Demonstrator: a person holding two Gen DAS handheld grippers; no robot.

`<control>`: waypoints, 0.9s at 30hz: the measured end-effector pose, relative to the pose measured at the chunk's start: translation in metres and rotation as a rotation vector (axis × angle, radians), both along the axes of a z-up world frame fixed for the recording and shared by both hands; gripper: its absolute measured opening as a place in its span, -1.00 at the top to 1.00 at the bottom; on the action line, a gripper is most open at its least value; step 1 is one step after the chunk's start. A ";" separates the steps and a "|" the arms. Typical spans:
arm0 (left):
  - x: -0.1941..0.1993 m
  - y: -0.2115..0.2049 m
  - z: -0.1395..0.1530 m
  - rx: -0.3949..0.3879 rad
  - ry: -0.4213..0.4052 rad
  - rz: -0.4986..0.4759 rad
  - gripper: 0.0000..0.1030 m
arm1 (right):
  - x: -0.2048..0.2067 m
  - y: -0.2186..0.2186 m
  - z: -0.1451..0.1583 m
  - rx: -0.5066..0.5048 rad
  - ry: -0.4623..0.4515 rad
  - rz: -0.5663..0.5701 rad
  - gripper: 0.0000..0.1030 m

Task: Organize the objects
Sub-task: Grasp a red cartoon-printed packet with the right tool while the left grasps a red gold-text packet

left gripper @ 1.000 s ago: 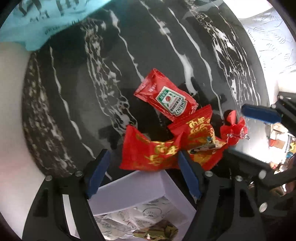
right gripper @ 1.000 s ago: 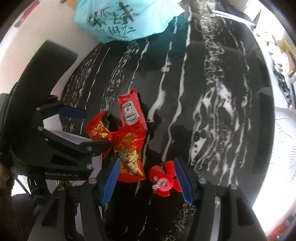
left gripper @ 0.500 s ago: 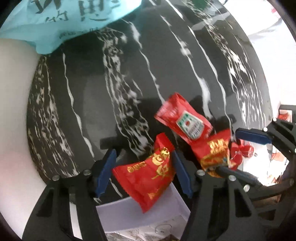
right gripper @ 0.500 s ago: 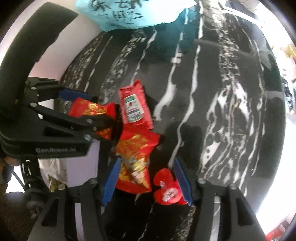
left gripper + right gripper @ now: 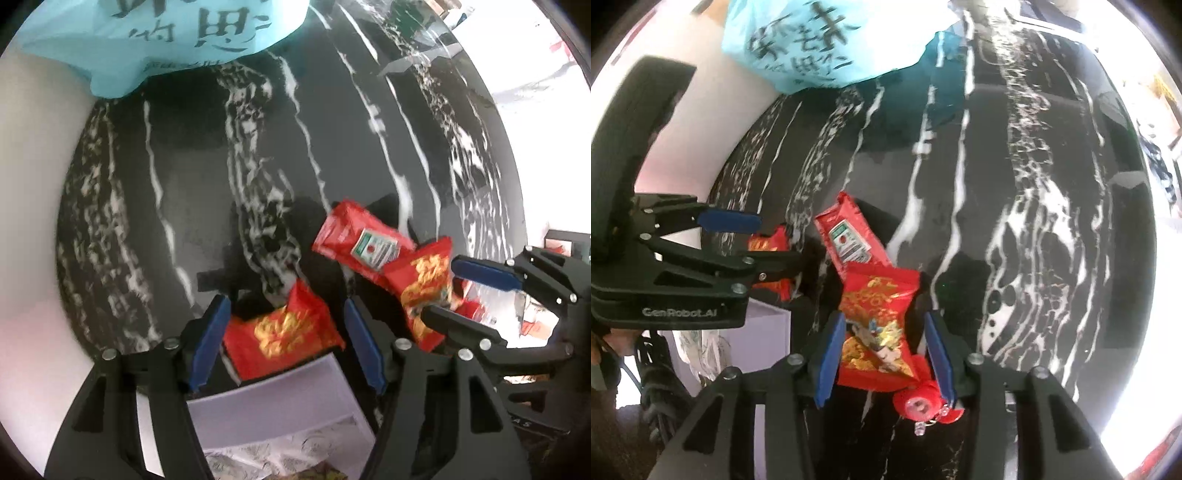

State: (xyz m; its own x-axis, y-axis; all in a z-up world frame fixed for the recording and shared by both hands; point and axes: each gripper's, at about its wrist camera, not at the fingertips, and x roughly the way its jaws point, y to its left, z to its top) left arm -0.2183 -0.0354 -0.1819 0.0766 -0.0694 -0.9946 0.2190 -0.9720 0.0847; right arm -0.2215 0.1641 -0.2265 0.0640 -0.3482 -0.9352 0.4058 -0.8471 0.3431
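Hanging over the near wall of the white box [image 5: 266,402], the left gripper [image 5: 284,339] has just widened its jaws; the red-and-gold snack packet [image 5: 284,338] sits loosely between them. Beside the box, the right gripper [image 5: 882,354] has been closing around a second snack packet [image 5: 875,325], below the ketchup sachet [image 5: 849,240].

The right tongs [image 5: 884,354], jaws just closing, straddle a red gold-printed packet [image 5: 877,321] on black marble [image 5: 1015,221].
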 end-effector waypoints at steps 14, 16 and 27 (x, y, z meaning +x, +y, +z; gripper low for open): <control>-0.017 -0.053 -0.008 0.000 -0.120 0.072 -0.58 | 0.014 -0.020 -0.007 0.071 0.034 0.078 -0.04; -0.022 -0.059 -0.005 -0.022 -0.103 0.072 -0.58 | 0.014 -0.022 -0.007 0.076 0.043 0.082 -0.04; -0.065 -0.090 0.030 -0.059 0.001 -0.006 0.02 | 0.013 -0.014 -0.004 0.037 0.040 0.087 0.50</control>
